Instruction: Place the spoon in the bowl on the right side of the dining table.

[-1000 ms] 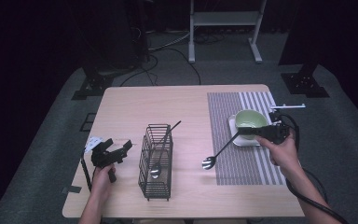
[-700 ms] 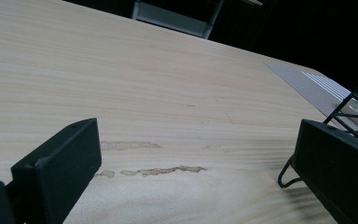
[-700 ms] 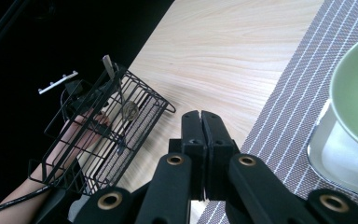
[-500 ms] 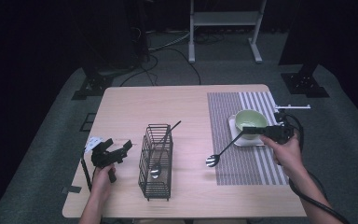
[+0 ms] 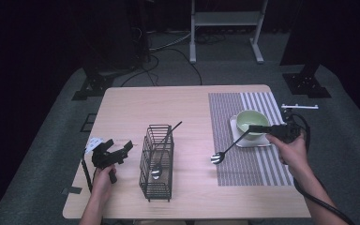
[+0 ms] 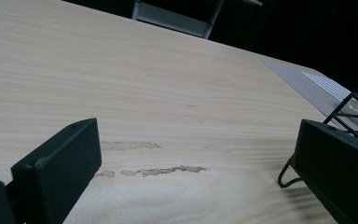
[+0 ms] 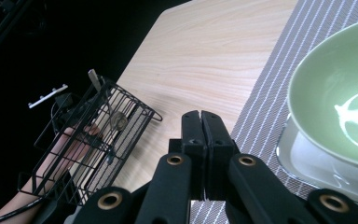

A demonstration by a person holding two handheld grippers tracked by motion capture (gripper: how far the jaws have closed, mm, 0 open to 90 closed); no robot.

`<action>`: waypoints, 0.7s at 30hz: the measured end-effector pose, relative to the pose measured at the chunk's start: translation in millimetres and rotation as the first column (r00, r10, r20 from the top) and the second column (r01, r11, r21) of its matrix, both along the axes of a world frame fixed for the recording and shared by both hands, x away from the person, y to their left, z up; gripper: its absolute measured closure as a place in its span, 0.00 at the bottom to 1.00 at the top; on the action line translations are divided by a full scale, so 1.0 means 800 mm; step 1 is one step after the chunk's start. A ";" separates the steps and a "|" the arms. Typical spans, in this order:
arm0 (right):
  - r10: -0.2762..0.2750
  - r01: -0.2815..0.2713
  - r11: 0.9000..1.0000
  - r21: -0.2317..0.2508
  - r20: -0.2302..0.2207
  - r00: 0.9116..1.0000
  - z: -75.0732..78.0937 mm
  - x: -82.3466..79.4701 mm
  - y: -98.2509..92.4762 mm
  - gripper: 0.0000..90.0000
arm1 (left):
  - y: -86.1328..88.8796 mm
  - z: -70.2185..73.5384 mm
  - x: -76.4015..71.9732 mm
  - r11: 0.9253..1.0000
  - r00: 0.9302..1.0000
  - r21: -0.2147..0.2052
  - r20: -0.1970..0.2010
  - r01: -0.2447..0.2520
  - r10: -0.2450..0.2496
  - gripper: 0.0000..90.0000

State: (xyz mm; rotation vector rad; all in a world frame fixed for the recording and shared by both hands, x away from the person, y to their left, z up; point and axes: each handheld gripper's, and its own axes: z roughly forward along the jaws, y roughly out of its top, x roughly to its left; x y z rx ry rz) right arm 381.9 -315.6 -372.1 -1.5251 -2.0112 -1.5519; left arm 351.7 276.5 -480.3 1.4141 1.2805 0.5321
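At a pale wooden table (image 5: 187, 108), I hold a gripper in each hand. My right gripper (image 5: 262, 130) sits at the right edge, over a striped mat (image 5: 253, 159), with its jaws pressed together on the black handle of a fork (image 5: 229, 148). The fork slants down and left from the jaws, its silver head (image 5: 216, 159) close above or on the mat near its left border; I cannot tell whether it touches. In the right gripper view the jaws (image 7: 202, 140) meet flat, with no gap showing, and the fork itself is hidden beneath them.

Just beside that gripper, a green bowl (image 5: 251, 121) rests on a white square plate (image 5: 236, 136) on the mat.

My left gripper (image 5: 117, 153) is low at the table's left side, jaws spread wide and holding nothing; bare wood shows between them in the left gripper view (image 6: 191, 158).

Near the middle stands a black wire rack (image 5: 157, 164), upright, with a spoon (image 5: 161, 152) leaning inside it, bowl end down, handle poking out toward the upper right. The rack's foot (image 6: 286, 175) sits just beside the left gripper's right-hand jaw.
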 end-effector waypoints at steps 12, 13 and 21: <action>-0.061 0.061 0.998 0.003 -0.005 0.998 0.003 0.004 -0.023 0.99 | 0.000 0.000 0.000 1.000 1.000 0.000 -0.002 -0.001 0.001 0.00; -0.061 0.061 0.998 0.003 -0.005 0.998 0.003 0.004 -0.023 0.99 | 0.000 0.000 0.000 1.000 1.000 0.000 -0.001 -0.001 0.001 0.00; -0.092 0.092 0.996 0.008 -0.006 0.996 0.002 0.005 -0.036 0.99 | 0.000 0.000 0.000 1.000 1.000 -0.002 -0.002 -0.002 0.002 0.00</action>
